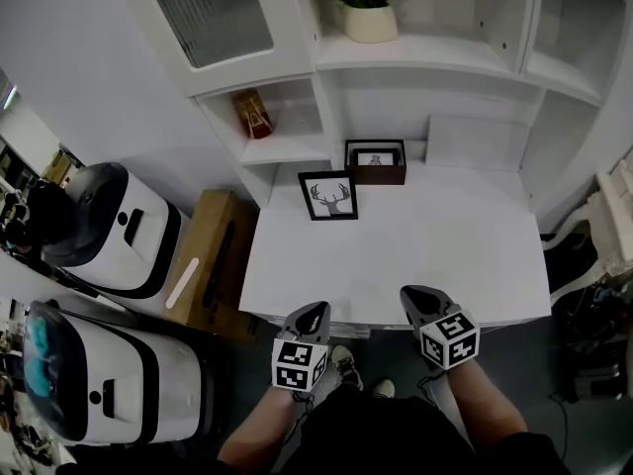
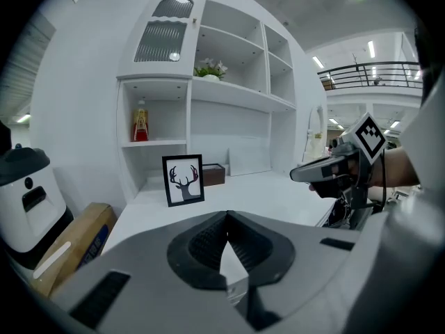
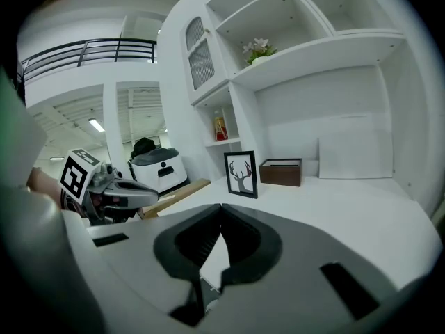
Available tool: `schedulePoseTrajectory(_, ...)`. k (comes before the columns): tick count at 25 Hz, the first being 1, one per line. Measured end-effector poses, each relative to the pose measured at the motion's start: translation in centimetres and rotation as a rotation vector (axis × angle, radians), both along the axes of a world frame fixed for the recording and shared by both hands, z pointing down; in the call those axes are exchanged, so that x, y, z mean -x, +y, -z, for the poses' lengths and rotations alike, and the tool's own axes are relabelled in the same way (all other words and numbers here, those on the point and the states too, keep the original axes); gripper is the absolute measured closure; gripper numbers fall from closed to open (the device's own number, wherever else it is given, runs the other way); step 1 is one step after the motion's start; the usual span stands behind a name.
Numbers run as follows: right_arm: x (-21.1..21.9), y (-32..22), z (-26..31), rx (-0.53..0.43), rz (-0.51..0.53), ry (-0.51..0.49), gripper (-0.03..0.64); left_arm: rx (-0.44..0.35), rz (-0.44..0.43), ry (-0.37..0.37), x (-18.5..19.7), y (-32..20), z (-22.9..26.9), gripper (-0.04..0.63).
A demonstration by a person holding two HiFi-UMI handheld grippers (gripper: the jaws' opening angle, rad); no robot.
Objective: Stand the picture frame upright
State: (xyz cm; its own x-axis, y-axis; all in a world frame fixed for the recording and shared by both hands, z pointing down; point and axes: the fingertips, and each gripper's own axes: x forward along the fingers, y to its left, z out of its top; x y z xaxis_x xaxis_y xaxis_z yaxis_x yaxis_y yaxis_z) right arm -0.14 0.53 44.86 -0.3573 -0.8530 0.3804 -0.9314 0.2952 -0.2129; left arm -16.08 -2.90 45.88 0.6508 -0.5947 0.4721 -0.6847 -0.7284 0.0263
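Picture frame (image 1: 328, 195) with a deer print stands upright at the rear left of the white worktop (image 1: 445, 255), near a dark brown box (image 1: 376, 163) behind it. The left gripper (image 1: 316, 310) and right gripper (image 1: 412, 295) sit side by side at the worktop's near edge, well apart from the frame. Left fingers (image 2: 201, 245) are closed together, nothing between them. Right fingers (image 3: 198, 239) are likewise closed and empty.
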Motion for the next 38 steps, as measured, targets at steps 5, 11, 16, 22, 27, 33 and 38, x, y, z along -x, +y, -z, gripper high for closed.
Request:
schedulePoseTrajectory(5, 0.4, 2.8, -0.1, 0.008, 0.002, -0.008, 0.612, 0.022, 0.007, -0.003, 0.5, 3.2, -0.3, 0.589)
schedulePoseTrajectory(11, 1.2, 4.7, -0.5, 0.018, -0.024, -0.017, 0.613, 0.036, 0.001, 0.005, 1.1, 5.4, -0.5, 0.589)
schedulePoseTrajectory(16, 3.0, 5.5, -0.5, 0.02, -0.061, -0.019, 0.614, 0.04, -0.007, 0.02, 2.7, 6.0, -0.2, 0.589)
schedulePoseTrajectory(22, 7.1, 5.7, -0.9, 0.032, -0.111, -0.029, 0.614, 0.054, -0.072, 0.022, 5.8, 6.4, -0.6, 0.589)
schedulePoseTrajectory(27, 11.2, 6.1, -1.1, 0.047, -0.169, -0.034, 0.614, 0.062, -0.12, 0.031, 9.5, 5.7, -0.8, 0.589)
schedulePoseTrajectory(33, 15.0, 6.9, -0.8, 0.047, -0.23, -0.008, 0.614, 0.081, -0.159, 0.052, 13.4, 5.0, -1.3, 0.589)
schedulePoseTrajectory(38, 17.4, 7.8, -1.0, 0.053, -0.273, -0.001, 0.614, 0.089, -0.194, 0.073, 15.2, 4.8, -1.3, 0.589)
